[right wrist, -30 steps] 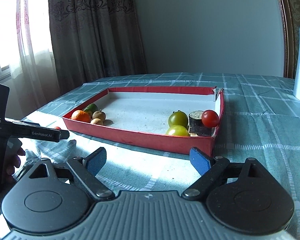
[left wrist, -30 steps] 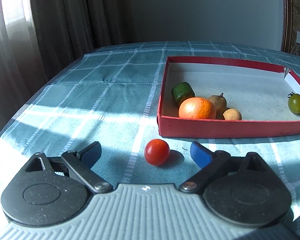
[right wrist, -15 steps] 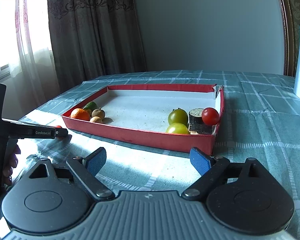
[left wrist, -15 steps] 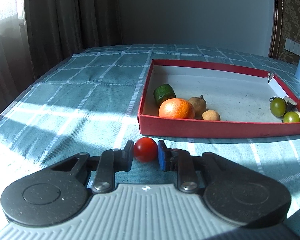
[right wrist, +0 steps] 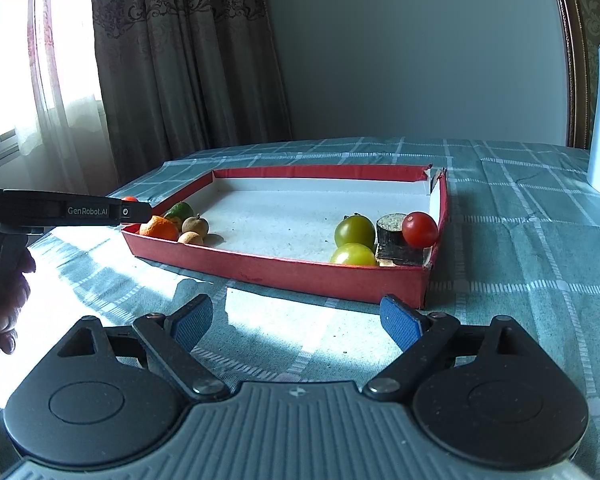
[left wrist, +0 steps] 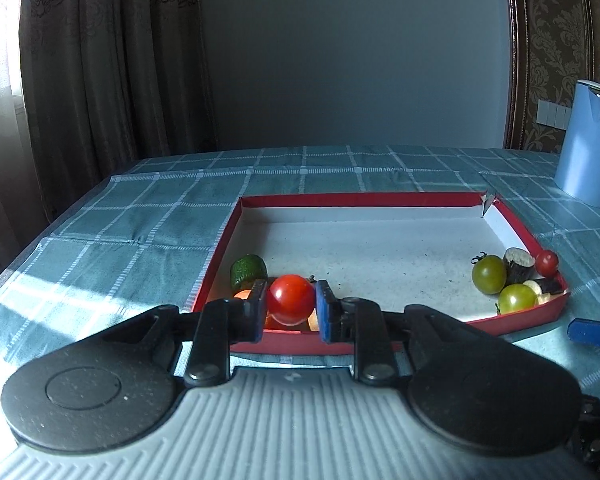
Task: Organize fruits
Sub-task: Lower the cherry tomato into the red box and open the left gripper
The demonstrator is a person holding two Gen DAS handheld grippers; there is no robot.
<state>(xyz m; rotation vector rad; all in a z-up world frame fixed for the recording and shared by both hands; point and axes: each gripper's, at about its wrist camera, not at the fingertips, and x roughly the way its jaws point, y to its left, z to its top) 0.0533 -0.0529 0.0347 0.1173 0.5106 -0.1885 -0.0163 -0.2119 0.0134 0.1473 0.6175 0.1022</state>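
Observation:
My left gripper [left wrist: 291,306] is shut on a red tomato [left wrist: 291,299] and holds it above the near left rim of the red box [left wrist: 340,200]. In the right wrist view the left gripper [right wrist: 134,210] holds the tomato [right wrist: 130,199] over the box's left corner [right wrist: 260,268]. In the box's left corner lie an orange [right wrist: 159,227], a green fruit [left wrist: 249,270] and two small brown fruits [right wrist: 195,225]. At its right end are two green tomatoes [left wrist: 489,274], a small red tomato [left wrist: 547,262] and dark cut pieces [left wrist: 519,260]. My right gripper [right wrist: 296,316] is open and empty, above the cloth before the box.
A blue checked cloth [left wrist: 148,216] covers the table. A light blue jug [left wrist: 588,144] stands at the far right. Curtains [left wrist: 100,60] hang behind the table's left edge. The person's hand [right wrist: 8,300] holds the left gripper at the left.
My left gripper closed on the red tomato, lifted it off the cloth and carried it over the box's near left rim. The right gripper stayed open and barely moved.

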